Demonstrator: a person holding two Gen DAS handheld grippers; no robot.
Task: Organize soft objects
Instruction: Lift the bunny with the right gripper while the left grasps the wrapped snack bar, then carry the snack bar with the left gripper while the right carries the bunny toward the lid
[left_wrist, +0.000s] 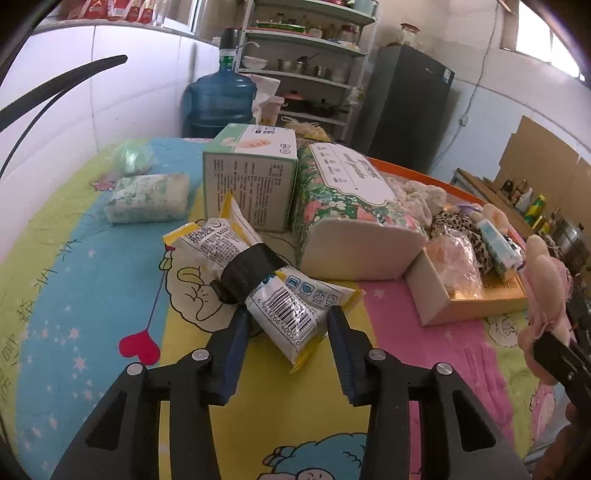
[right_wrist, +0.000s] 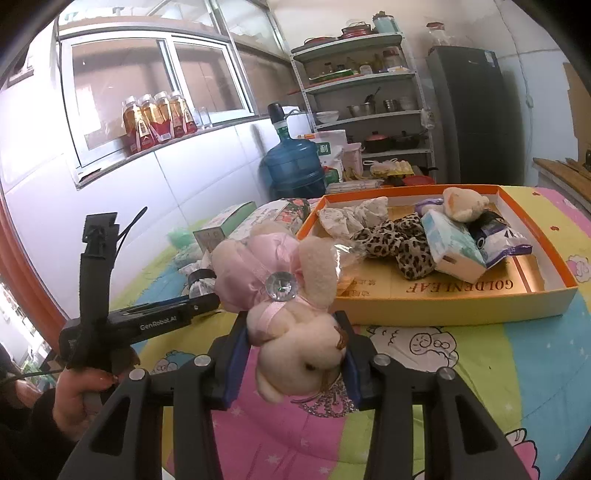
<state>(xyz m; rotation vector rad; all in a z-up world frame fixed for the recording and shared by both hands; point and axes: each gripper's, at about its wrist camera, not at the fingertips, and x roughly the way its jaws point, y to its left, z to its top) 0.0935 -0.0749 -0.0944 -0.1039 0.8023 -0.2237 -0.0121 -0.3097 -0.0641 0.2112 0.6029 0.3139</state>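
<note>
With the right gripper (right_wrist: 291, 354) clamped on the pink plush bunny (right_wrist: 291, 317), carry it level over the orange box's (right_wrist: 454, 306) near wall before releasing, while the left gripper (left_wrist: 288, 332), jaws wide, straddles the taped tissue packs (left_wrist: 266, 273) at frame center.

Blue water jug (right_wrist: 293, 162), metal shelf rack (right_wrist: 364, 96) beside dark fridge (right_wrist: 469, 110), bottles (right_wrist: 157, 120) on windowsill.

Orange-rimmed box (right_wrist: 461, 295), inner floor: "GOLDENLEAF" in brown capitals, upside down to right wrist camera.
Left hand-held gripper (right_wrist: 199, 295), black side bar at 9 o'clock: white "GenRobot.AI".
Yellow-edged wipes packet (left_wrist: 280, 291): barcode, digits "6 941266 40057", last digits cut off.
White bag (right_wrist: 328, 147) behind water jug: green patch, character "利".
</note>
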